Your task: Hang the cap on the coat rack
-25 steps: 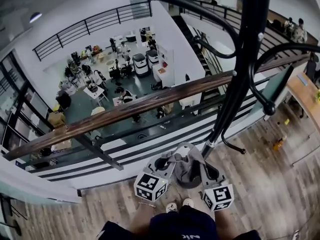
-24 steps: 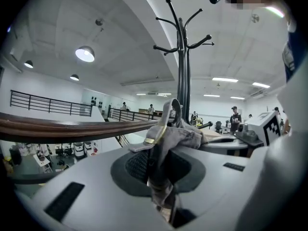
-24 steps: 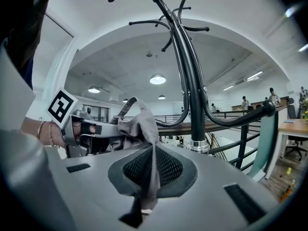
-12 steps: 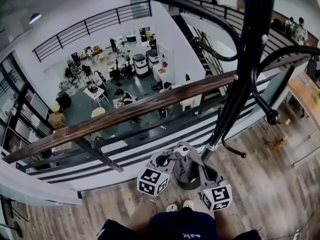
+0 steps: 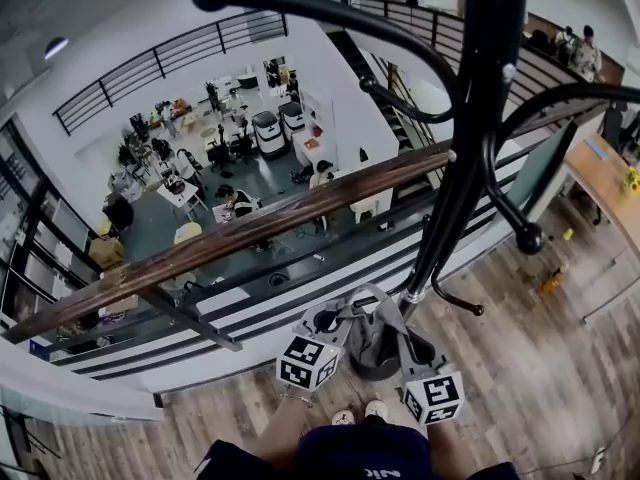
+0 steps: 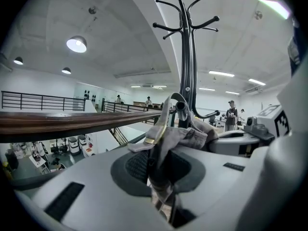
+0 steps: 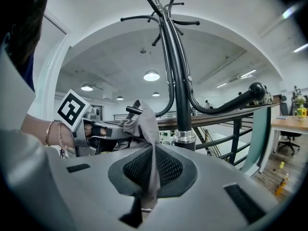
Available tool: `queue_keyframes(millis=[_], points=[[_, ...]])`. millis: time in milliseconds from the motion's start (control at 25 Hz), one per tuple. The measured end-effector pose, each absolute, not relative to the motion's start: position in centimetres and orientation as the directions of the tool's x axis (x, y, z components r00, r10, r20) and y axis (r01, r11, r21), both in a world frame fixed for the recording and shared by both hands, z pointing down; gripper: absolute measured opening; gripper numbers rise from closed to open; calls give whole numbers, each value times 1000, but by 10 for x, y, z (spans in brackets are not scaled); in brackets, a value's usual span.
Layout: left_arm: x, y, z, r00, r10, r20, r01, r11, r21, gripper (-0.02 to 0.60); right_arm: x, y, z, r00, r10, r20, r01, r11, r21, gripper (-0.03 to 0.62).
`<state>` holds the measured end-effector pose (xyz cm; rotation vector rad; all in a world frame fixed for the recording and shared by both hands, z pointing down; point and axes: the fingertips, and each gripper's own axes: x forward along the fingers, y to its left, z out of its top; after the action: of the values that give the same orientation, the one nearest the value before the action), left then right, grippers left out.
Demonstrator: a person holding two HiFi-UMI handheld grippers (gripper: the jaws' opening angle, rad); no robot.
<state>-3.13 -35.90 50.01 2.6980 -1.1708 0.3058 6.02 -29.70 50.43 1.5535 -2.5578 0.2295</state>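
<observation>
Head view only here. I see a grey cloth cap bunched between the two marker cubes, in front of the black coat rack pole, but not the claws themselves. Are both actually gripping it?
Observer: The left gripper view shows the left claw shut on the grey fabric cap, with a thick bunch of cloth pinched between its pads.
Operator: And the right?
Observer: The right claw is also shut on the cap, but it holds only a thin fold of cloth.
Operator: Any hardware on the cap?
Observer: A brass-coloured metal buckle sits on its strap, just above the left claw.
</observation>
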Motion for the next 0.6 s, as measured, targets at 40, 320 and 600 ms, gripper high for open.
queue_keyframes(millis=[40,320,600], points=[[-29,-360,500,673,-693,260,-731,-678,85,51,62,-297,505,-451,-870,197,-892,449,-59,17],[-11,-364,498,701,-669,249,-703,-706,82,51,78,-298,503,-411,-891,193,-911,409,-54,17],[-1,-367,502,716,-652,247,-686,-723,81,51,87,-297,505,-384,-902,199,-922,384,-40,17]])
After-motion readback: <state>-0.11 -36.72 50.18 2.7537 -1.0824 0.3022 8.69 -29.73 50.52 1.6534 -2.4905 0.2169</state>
